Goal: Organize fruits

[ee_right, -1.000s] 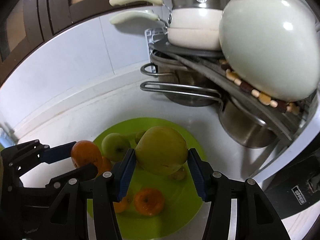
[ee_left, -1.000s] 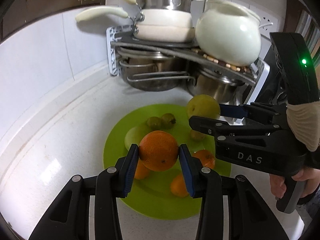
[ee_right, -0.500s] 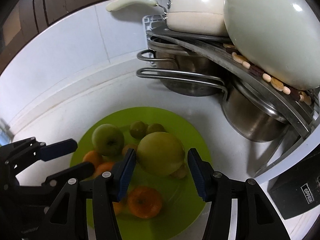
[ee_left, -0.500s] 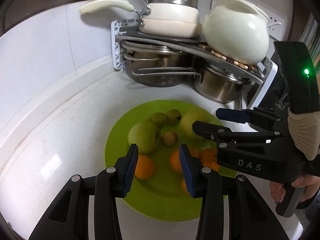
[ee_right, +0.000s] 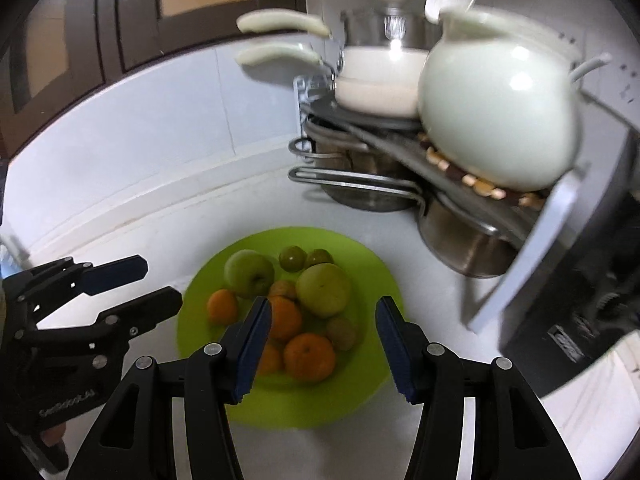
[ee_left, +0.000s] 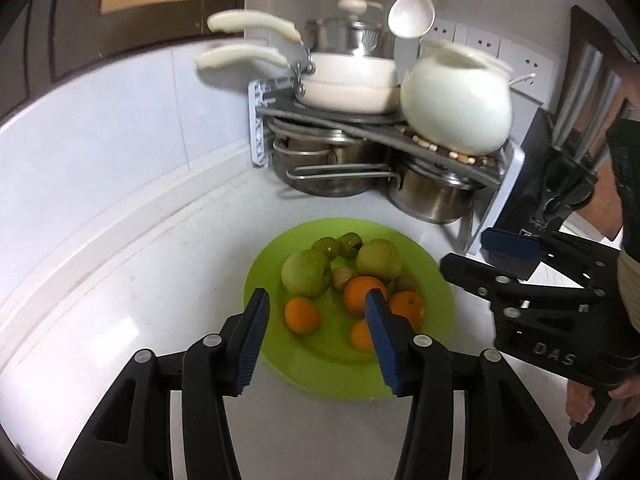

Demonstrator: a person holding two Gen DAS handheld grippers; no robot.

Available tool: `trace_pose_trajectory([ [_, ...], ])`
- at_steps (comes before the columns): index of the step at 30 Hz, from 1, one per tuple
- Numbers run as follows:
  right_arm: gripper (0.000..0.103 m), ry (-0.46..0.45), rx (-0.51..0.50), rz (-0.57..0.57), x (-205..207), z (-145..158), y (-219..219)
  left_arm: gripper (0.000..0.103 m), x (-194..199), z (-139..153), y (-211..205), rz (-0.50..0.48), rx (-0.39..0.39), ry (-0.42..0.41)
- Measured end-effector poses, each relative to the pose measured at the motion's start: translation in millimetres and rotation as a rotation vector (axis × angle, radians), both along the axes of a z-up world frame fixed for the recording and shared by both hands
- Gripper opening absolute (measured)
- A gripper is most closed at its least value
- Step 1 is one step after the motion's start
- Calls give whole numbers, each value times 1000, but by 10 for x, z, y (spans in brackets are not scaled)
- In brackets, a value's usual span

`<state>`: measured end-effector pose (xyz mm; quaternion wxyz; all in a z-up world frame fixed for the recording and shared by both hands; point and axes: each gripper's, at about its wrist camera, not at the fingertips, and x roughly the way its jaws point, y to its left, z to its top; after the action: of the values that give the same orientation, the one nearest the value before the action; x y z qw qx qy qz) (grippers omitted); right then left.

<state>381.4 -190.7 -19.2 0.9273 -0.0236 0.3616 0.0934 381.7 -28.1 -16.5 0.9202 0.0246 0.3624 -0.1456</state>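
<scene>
A green plate (ee_left: 434, 344) (ee_right: 368, 392) on the white counter holds two green apples (ee_left: 306, 272) (ee_right: 324, 289), several oranges (ee_left: 302, 315) (ee_right: 309, 357), two small green fruits (ee_left: 338, 245) and walnuts (ee_left: 344, 277). My left gripper (ee_left: 316, 340) is open and empty, above the plate's near edge. My right gripper (ee_right: 322, 344) is open and empty, above the plate's near side; it shows in the left wrist view (ee_left: 476, 256) to the right of the plate. The left gripper shows in the right wrist view (ee_right: 156, 284) left of the plate.
A corner rack (ee_left: 448, 152) behind the plate carries a white pot (ee_left: 456, 108), a white pan (ee_left: 344, 80) and steel pots (ee_left: 432, 200) beneath. A black knife block (ee_left: 560, 184) stands to the right. A white ladle (ee_left: 412, 12) hangs above.
The left gripper let go of an orange and the right gripper let go of a green apple; both fruits now lie on the plate. Both grippers have pulled back and up.
</scene>
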Motion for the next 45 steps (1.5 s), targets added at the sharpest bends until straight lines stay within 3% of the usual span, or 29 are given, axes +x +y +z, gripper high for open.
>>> trace_pose_trajectory([
  [7,61,-80,3,-34,-555,281,-40,60,-453,229,80,9,-8,-69],
  [13,72,-128,-3,-88,-999,396,14,82,-849,377,174,15,7,-145],
  [23,83,-176,13,-168,-1756,452,-82,101,-1523,498,191,45,34,-216],
  [45,89,-202,16,-125,-3029,569,-268,103,-2883,640,38,147,25,-241],
])
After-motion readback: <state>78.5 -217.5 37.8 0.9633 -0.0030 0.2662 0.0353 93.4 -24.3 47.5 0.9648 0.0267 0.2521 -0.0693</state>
